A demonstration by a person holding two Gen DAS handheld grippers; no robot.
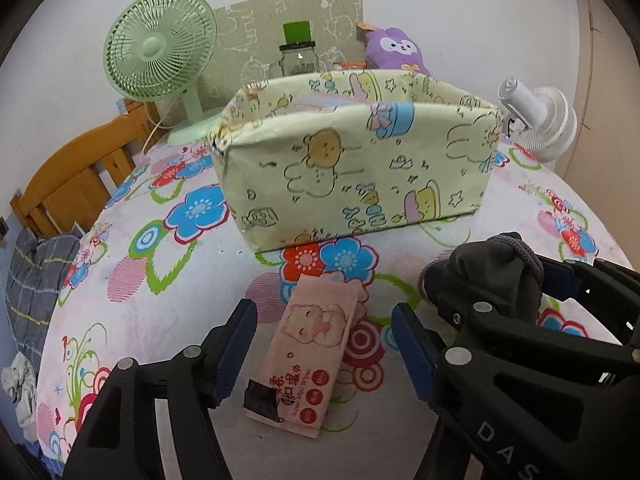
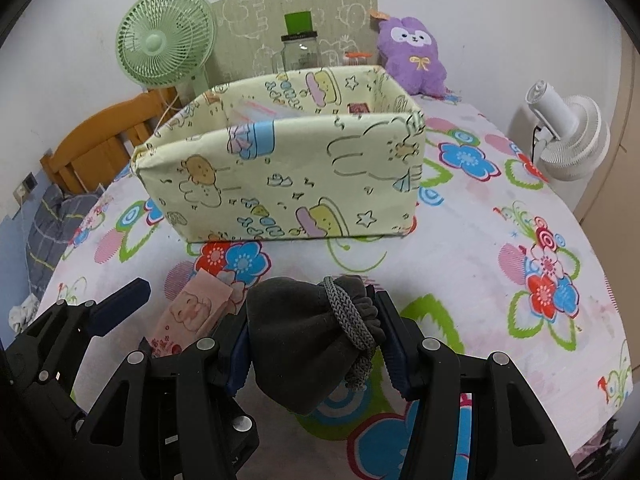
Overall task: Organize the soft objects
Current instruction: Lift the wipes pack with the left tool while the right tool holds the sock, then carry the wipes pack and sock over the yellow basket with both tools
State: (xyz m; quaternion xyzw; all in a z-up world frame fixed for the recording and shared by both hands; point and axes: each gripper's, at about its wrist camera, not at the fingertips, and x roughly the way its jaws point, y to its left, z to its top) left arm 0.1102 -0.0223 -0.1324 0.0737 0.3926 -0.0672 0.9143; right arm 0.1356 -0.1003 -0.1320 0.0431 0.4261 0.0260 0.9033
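Note:
A pale yellow fabric bin (image 1: 356,160) with cartoon prints stands on the flowered bed; it also shows in the right wrist view (image 2: 288,184). My left gripper (image 1: 324,348) is open, its jaws either side of a pink wet-wipes pack (image 1: 312,356) lying flat on the sheet. The pack also shows in the right wrist view (image 2: 192,316). My right gripper (image 2: 316,340) is shut on a dark grey drawstring pouch (image 2: 304,336), held above the sheet in front of the bin. The pouch (image 1: 492,276) and right gripper show at the right of the left wrist view.
A green fan (image 1: 160,60), a glass jar (image 1: 298,60), a purple plush (image 2: 412,56) and a white fan (image 2: 568,136) stand behind and beside the bin. A wooden bed frame (image 1: 80,172) and grey bedding (image 1: 36,280) lie left. Something pink lies inside the bin.

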